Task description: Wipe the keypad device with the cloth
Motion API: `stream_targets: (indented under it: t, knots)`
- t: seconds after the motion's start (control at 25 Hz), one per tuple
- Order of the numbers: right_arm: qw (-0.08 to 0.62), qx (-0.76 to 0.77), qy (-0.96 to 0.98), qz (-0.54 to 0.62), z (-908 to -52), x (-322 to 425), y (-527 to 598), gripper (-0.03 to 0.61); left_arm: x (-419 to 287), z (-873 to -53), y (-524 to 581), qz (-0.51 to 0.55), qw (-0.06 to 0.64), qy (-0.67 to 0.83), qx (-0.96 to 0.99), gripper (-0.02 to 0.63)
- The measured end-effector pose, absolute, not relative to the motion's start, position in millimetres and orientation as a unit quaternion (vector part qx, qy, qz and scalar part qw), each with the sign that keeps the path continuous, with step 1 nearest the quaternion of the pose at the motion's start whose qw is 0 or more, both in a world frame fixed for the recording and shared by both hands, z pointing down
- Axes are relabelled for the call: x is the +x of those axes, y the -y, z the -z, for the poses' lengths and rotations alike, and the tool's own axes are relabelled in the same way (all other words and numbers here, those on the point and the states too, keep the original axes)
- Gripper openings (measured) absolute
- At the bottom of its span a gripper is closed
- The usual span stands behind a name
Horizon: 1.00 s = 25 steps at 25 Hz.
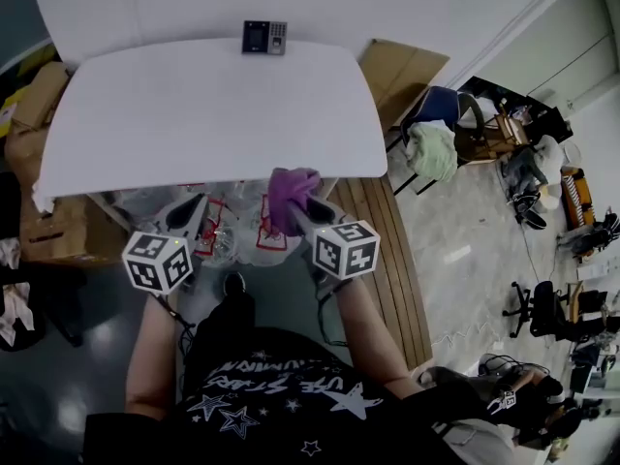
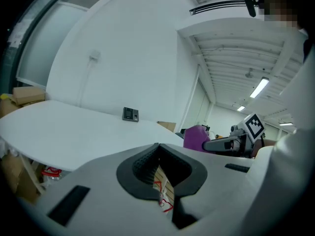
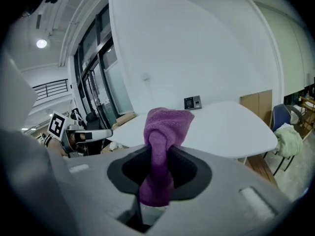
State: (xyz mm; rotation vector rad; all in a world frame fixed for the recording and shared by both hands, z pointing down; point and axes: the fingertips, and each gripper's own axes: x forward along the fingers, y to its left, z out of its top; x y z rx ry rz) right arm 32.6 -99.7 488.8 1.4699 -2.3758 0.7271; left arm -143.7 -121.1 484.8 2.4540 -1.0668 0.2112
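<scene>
Nearest the person, the left gripper [image 2: 157, 150] hangs below the worktop's near edge with its jaws pressed together and nothing between them. Just beside it, the right gripper [image 3: 158, 157] is clamped on the purple cloth [image 3: 165, 126], which sticks up out of the jaws as a bunched wad. Beyond both lies the bare white worktop [image 1: 194, 114]. The keypad device [image 1: 263, 37] sits at its far edge, well apart from the cloth, so wiping has not begun. The reach across is long. The device looks small and loose, so a firm stroke could push it along or tip it unless the free left gripper steadies it. A wadded cloth may also drag out of the jaws under pressure.
</scene>
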Motion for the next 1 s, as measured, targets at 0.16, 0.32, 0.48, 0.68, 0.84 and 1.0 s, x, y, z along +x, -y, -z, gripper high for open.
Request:
stream_targets:
  t: [0.16,0.32,0.48,0.68,0.84,1.0]
  knots:
    - [0.135,0.506,0.815,-0.248,-487.2,24.3,145.9,0.095,-151.8,-486.4,167.5,-0.075,0.231,0.385,0.891,0.006]
    - [0.148,0.508,0.813,-0.244,-484.7,19.2,179.3,0.095,-155.6,-489.6,203.0,-0.070,0.240,0.379,0.891,0.006]
    - [0.166,0.513,0.805,-0.246,-486.0,19.1,197.3,0.095,-153.1,-496.5,229.8,-0.069,0.251,0.368,0.893,0.006]
    - [0.166,0.537,0.787,-0.253,-490.7,33.7,215.2,0.095,-136.9,-502.7,257.1,-0.082,0.247,0.341,0.903,0.006]
    - [0.163,0.550,0.776,-0.263,-497.7,45.9,227.3,0.095,-126.3,-510.0,272.0,-0.086,0.256,0.329,0.905,0.006]
    - [0.161,0.551,0.774,-0.266,-500.7,59.1,241.2,0.095,-116.6,-511.7,286.8,-0.090,0.255,0.331,0.904,0.006]
